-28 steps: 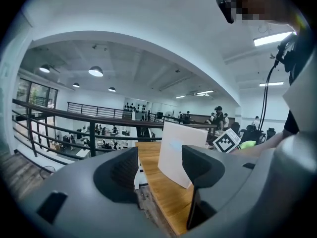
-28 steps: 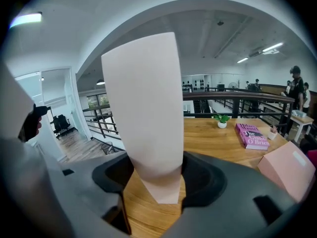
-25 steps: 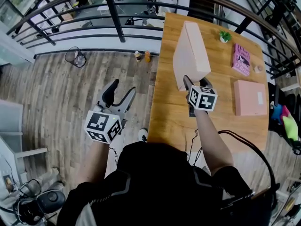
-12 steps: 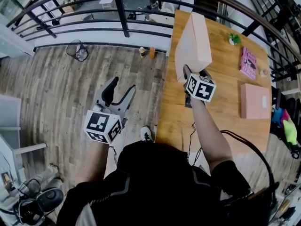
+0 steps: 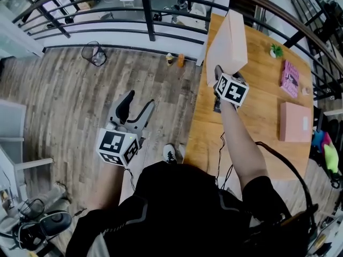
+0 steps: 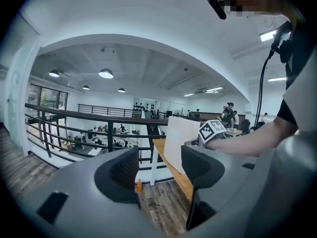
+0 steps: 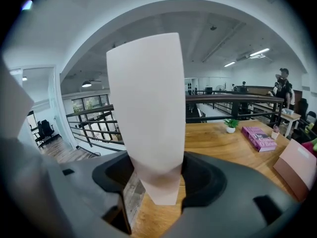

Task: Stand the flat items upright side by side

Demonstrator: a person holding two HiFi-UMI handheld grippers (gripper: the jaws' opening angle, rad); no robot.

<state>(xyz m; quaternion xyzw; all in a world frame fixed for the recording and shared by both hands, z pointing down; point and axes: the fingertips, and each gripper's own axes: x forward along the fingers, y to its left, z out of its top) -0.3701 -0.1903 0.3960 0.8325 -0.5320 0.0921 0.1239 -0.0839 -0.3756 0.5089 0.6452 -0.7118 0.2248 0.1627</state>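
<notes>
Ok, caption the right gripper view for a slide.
Right gripper holds a pale pink box upright over the wooden table.

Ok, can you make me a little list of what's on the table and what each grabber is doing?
Right gripper: shut on the tall pink box, held upright near the left edge of the table
Left gripper: open, empty, out over the wooden floor
Lying flat: second pink box, magenta book
Also there: small potted plant
Left to do: stand the two flat ones beside the tall pink box
</notes>
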